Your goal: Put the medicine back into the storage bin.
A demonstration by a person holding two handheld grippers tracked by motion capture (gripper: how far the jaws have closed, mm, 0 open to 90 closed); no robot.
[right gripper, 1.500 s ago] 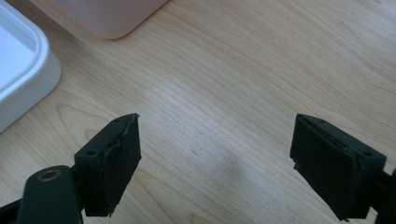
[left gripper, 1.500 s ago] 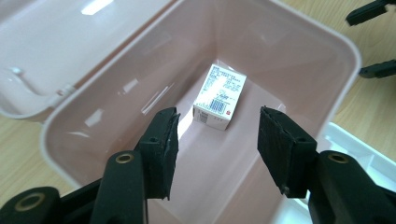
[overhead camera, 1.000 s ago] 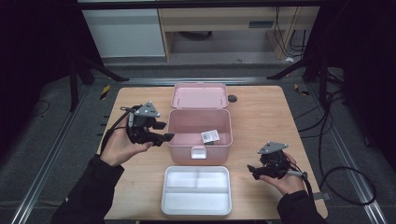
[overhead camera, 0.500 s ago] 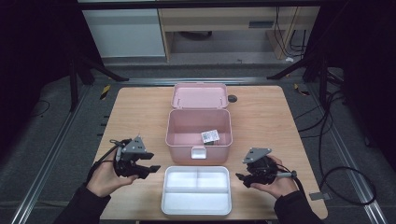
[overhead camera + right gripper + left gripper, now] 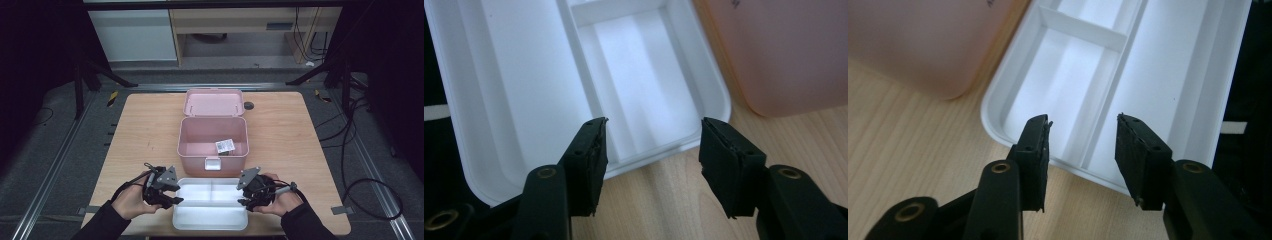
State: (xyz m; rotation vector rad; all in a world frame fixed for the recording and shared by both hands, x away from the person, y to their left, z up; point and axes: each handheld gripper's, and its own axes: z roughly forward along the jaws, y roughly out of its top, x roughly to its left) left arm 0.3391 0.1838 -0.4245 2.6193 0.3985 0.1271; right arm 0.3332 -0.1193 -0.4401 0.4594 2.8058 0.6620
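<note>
Bare wooden worktop (image 5: 135, 130) flanks the white tray (image 5: 210, 220) at its near edge, below the pink box (image 5: 212, 150), where left gripper (image 5: 167, 192) and right gripper (image 5: 250, 195) fingers, just closing partway and empty, straddle the tray's end rims.

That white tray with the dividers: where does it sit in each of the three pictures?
High view: the white tray lies at the bottom centre, between the left gripper and right gripper.
Left gripper view: it runs from the upper middle to the right, its rim just beyond the open jaws.
Right gripper view: it spreads across the upper left, rim just beyond the open jaws.
Shared landmark: the pink box next to the tray.
</note>
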